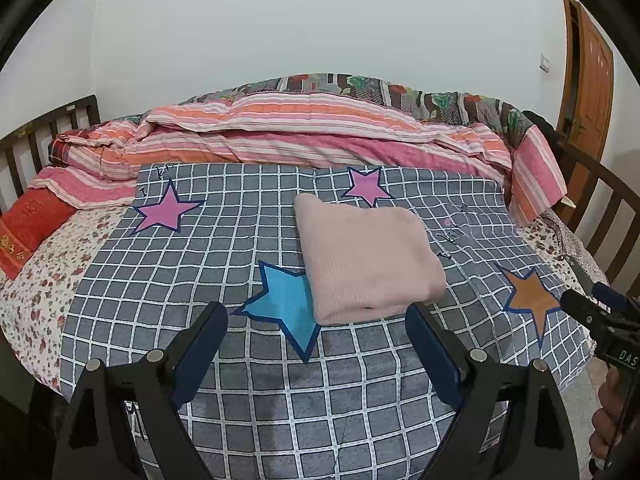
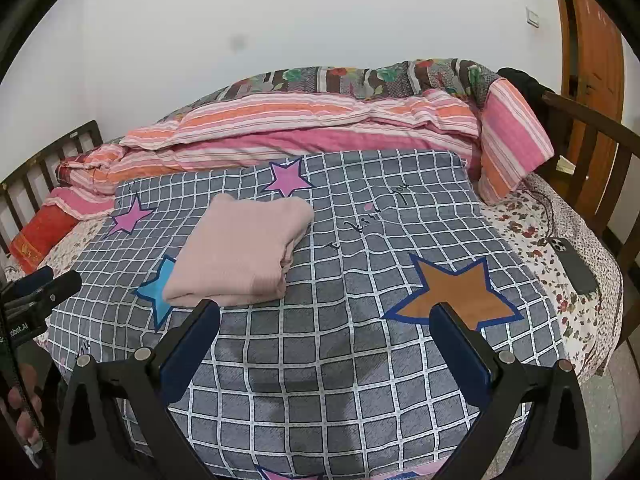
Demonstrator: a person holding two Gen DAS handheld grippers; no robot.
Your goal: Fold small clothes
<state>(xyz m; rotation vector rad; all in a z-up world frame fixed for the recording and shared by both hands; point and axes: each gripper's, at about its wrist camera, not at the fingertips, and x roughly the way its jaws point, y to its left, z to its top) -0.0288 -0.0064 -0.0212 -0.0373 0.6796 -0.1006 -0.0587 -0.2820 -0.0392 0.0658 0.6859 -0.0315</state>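
Observation:
A pale pink garment [image 1: 366,258] lies folded into a thick rectangle on the grey checked cloth [image 1: 224,268] with coloured stars. It also shows in the right wrist view [image 2: 240,252], partly over a blue star [image 2: 158,290]. My left gripper [image 1: 318,316] is open and empty, hovering just short of the garment's near edge. My right gripper [image 2: 326,312] is open and empty, to the right of the garment, its right finger over an orange star [image 2: 456,288]. The right gripper's tip shows at the left wrist view's right edge [image 1: 588,304].
A striped pink and orange quilt [image 1: 312,136] is heaped along the far side of the bed. A red pillow [image 1: 28,224] lies far left. A dark phone [image 2: 574,266] with a cable lies on the floral sheet at right. Wooden bed rails [image 2: 592,136] flank both ends.

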